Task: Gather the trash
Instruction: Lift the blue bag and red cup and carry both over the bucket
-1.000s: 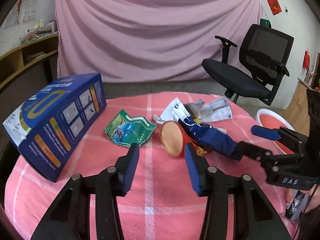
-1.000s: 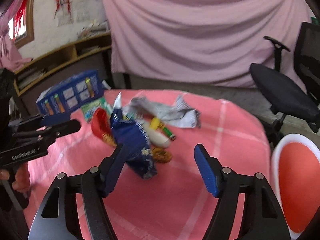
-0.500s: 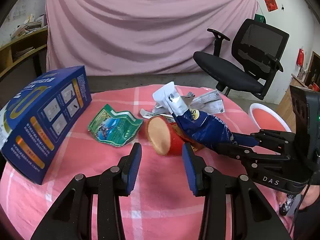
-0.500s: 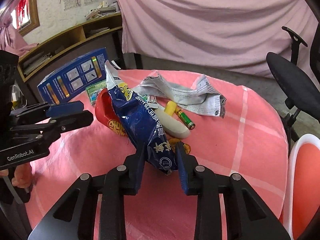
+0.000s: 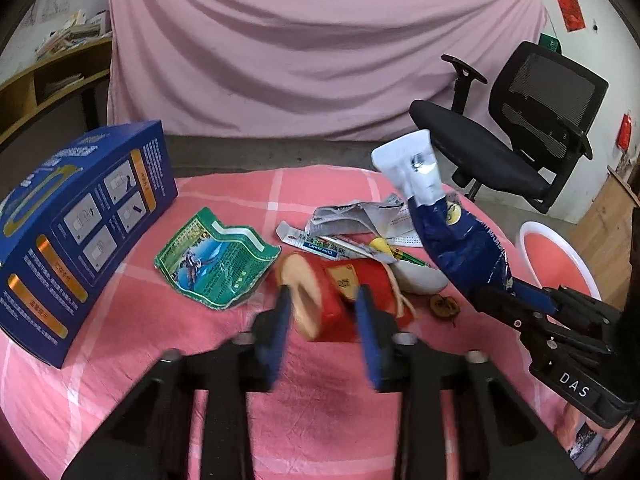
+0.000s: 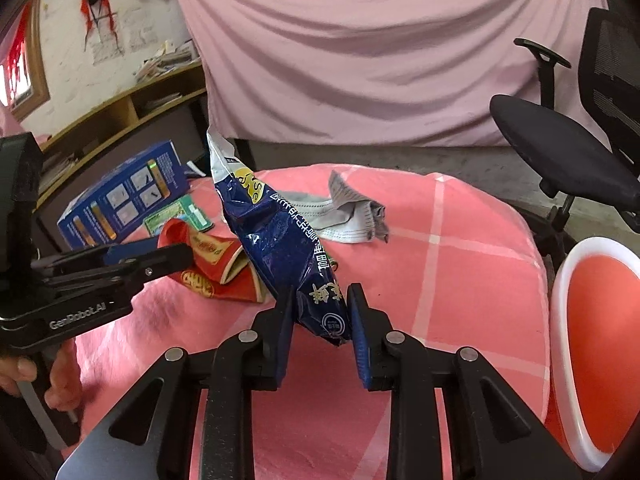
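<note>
Your right gripper (image 6: 320, 328) is pinching the lower end of a blue snack bag (image 6: 280, 240), its fingers (image 6: 284, 328) clamped on the foil and lifting it clear of the pink checked desk (image 6: 440, 280); the bag's silver torn top is pointing up and away from you. In the left wrist view the same bag (image 5: 464, 248) is rising at the right, above the rest of the litter.

Your left gripper (image 5: 324, 332) is reaching over a red paper cup (image 5: 344, 300) lying on its side, mouth toward you. The blue fingers (image 5: 370, 340) are standing apart on either side of the cup, blurred, and whether they are touching it cannot be told.

Beside the cup, a green wrapper (image 5: 216, 256) is lying flat, with a blue carton (image 5: 76, 232) standing at the desk's left edge. Behind the cup, a crumpled grey face mask (image 5: 360, 216), a thin sachet (image 5: 324, 244), a yellow-tipped battery (image 5: 396, 250) and a white oval object (image 5: 420, 278) are sitting bunched together.

A white-rimmed red bin (image 6: 596, 340) is waiting just beyond the desk's right edge, near a black office chair (image 5: 520, 120).
</note>
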Demonstrator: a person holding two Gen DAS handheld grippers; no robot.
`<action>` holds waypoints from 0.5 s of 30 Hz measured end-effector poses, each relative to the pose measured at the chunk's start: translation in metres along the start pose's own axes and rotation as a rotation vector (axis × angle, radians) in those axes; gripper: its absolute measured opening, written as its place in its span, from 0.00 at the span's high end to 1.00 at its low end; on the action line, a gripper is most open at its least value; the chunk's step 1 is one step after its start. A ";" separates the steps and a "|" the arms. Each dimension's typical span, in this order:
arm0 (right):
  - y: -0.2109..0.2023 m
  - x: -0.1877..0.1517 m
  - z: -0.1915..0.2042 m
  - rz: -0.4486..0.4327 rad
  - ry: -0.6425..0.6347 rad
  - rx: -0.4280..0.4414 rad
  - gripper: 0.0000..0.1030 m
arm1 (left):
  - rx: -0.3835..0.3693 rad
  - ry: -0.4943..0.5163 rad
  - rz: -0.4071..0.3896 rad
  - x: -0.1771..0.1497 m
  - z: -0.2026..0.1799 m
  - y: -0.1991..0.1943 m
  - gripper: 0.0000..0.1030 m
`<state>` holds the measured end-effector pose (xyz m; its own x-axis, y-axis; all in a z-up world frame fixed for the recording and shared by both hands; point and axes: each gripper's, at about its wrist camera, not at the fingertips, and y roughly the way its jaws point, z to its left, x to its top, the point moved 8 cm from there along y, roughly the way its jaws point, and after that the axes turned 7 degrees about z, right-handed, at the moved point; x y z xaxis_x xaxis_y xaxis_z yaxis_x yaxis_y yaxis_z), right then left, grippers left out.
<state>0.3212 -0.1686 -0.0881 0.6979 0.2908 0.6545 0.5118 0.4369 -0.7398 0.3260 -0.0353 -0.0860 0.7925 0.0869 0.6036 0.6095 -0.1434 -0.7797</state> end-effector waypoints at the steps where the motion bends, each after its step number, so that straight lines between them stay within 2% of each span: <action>1: 0.000 0.000 0.000 -0.001 0.000 -0.001 0.77 | 0.000 -0.005 0.001 0.000 0.001 0.000 0.82; 8: -0.008 0.001 0.001 -0.046 0.005 -0.013 0.77 | 0.001 0.007 -0.032 -0.004 0.004 -0.012 0.89; 12: -0.020 0.003 0.000 -0.107 0.017 -0.020 0.77 | 0.016 0.049 -0.103 -0.008 -0.003 -0.029 0.92; 15: -0.037 0.007 -0.001 -0.187 0.026 -0.024 0.77 | 0.025 0.081 -0.179 -0.011 -0.010 -0.047 0.92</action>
<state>0.3076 -0.1835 -0.0569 0.6023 0.1844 0.7767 0.6453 0.4604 -0.6096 0.2886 -0.0396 -0.0541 0.6677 0.0287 0.7439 0.7419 -0.1086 -0.6617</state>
